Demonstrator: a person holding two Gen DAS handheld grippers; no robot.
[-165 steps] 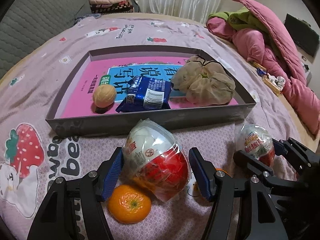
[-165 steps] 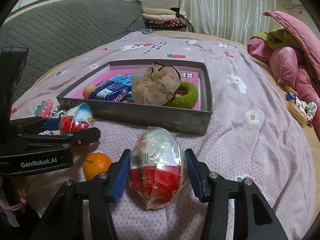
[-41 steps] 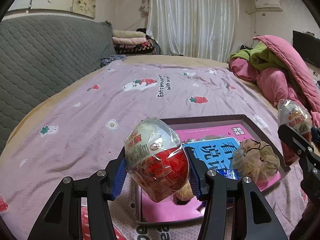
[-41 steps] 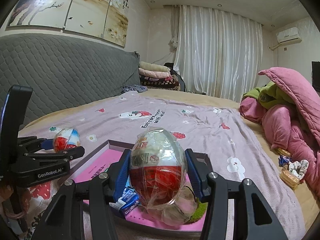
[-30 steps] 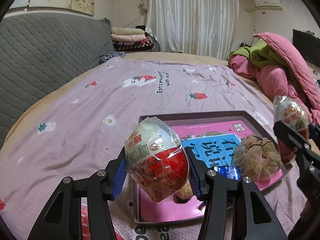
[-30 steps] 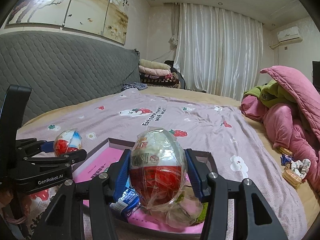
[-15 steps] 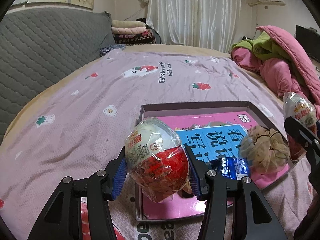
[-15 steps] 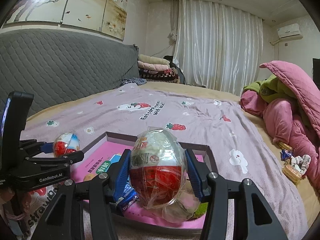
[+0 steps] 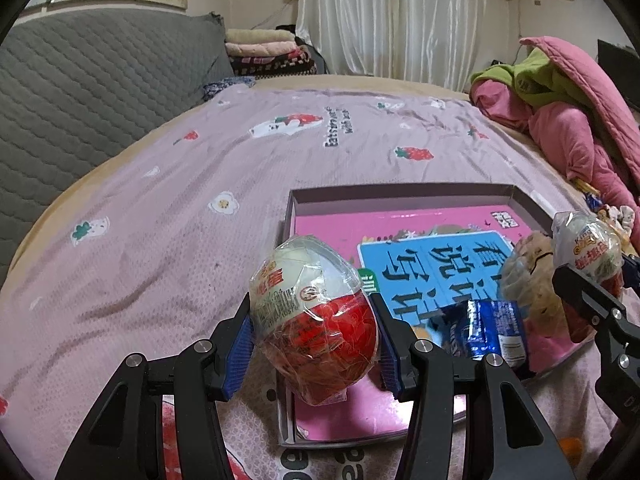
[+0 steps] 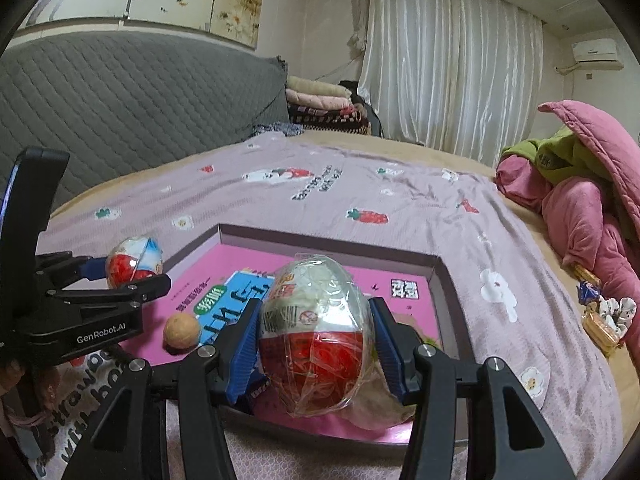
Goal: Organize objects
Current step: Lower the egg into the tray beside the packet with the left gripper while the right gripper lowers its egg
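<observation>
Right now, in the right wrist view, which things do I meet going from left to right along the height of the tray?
Left gripper holding a wrapped egg → walnut → right gripper holding its own wrapped egg → right wall of the tray → snacks on the bedsheet.

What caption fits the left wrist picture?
Left gripper holds a wrapped toy egg above the pink tray.
</observation>
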